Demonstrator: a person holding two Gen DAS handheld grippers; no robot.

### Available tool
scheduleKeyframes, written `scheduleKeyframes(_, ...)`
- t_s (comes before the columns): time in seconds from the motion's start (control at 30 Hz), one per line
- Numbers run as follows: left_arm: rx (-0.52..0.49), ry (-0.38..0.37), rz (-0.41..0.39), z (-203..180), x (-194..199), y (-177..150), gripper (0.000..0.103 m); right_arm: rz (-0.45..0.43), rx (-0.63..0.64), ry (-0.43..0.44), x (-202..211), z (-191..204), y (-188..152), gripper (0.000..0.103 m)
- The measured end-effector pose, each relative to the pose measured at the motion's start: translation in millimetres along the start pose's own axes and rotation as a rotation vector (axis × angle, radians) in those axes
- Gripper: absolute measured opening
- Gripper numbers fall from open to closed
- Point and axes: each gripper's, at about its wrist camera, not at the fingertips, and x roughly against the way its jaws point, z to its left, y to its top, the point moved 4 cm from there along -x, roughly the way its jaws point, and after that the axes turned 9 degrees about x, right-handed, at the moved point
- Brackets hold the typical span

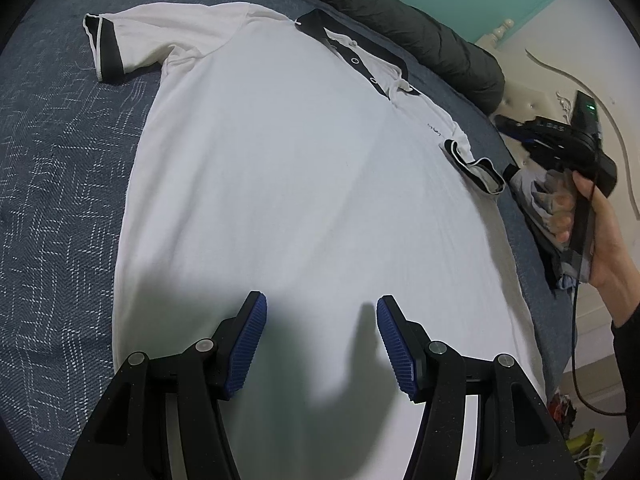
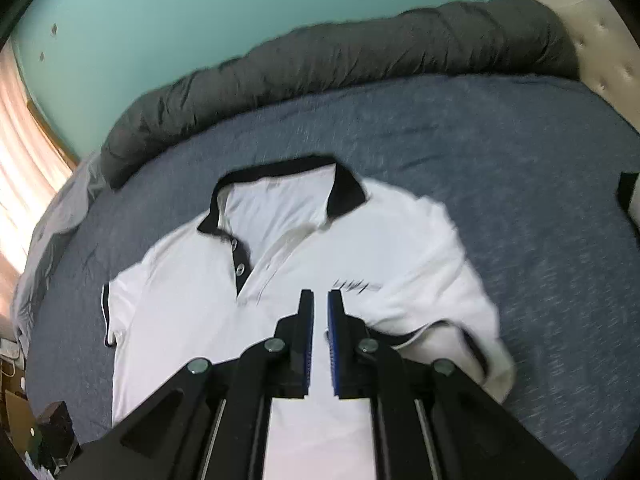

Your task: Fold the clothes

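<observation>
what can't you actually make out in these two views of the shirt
- Bottom hem of the white polo shirt: hidden behind each claw in both wrist views.
- Chest lettering: motion-blurred in the right wrist view, too small in the left.
- Items beside the bed: cut off by the fisheye edge, left wrist view.

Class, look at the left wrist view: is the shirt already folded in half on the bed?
No: the shirt lies spread flat on the bed, with one sleeve stretched out and the collar showing.
</observation>
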Motion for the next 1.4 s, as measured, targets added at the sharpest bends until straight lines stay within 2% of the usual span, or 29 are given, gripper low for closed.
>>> scheduleKeyframes(0.1, -0.002, 0.004, 0.000, -0.8, -0.7, 0.4, 0.062, 0.009, -0.082, -0.052, 10.7, -37.4, -4.1, 0.007)
scheduleKeyframes(0.2, -0.002, 0.005, -0.001, -1.5, -1.8, 1.1, 0.063, 0.032, -0.111, -0.089, 13.0, -64.3, -19.4, 0.007)
scheduleKeyframes(0.37, -0.005, 0.007, -0.003, -2.2, -1.1, -0.7, 0.064, 0.059, -0.163, -0.103, 4.9, -94.4, -42.6, 0.007)
scheduleKeyframes(0.47, -0.003, 0.008, -0.003, -2.0, -1.2, -0.7, 0.064, 0.036, -0.212, -0.044, -0.6, -98.9, -45.2, 0.009)
scheduleKeyframes(0.57, -0.004, 0.010, -0.003, -2.2, -0.9, -1.2, 0.064, 0.034, -0.177, -0.049, -3.9, -90.7, -44.0, 0.032)
scheduleKeyframes(0.6, -0.005, 0.011, -0.002, -2.3, -1.1, -1.1, 0.064, 0.032, -0.156, -0.034, -5.6, -85.9, -43.9, 0.032)
scheduleKeyframes(0.73, -0.005, 0.008, 0.000, -2.0, -0.7, -1.0, 0.064, 0.090, -0.059, -0.083, -16.8, -72.7, -48.1, 0.032)
scheduleKeyframes(0.77, -0.005, 0.007, 0.000, -1.9, -0.5, -1.0, 0.064, 0.107, -0.043, -0.102, -19.5, -72.1, -50.1, 0.030)
scheduleKeyframes(0.8, -0.004, 0.006, -0.001, -2.0, -0.4, -1.0, 0.064, 0.124, -0.027, -0.122, -22.1, -71.5, -52.0, 0.020)
scheduleKeyframes(0.9, -0.003, 0.006, -0.001, -2.3, -0.6, -1.0, 0.064, 0.141, -0.002, -0.121, -24.1, -71.7, -55.2, 0.004)
scheduleKeyframes(1.13, -0.001, 0.005, -0.001, -3.1, -1.0, -0.8, 0.064, 0.170, 0.074, -0.046, -19.5, -58.9, -66.7, 0.002)
scheduleKeyframes(1.3, -0.001, 0.006, -0.001, -3.6, -1.5, -0.4, 0.064, 0.251, 0.124, -0.005, -32.5, -47.4, -82.7, 0.002)
scheduleKeyframes(1.4, 0.000, 0.003, 0.000, -2.8, -1.4, -0.3, 0.064, 0.236, 0.088, 0.028, -29.2, -49.4, -83.4, 0.002)
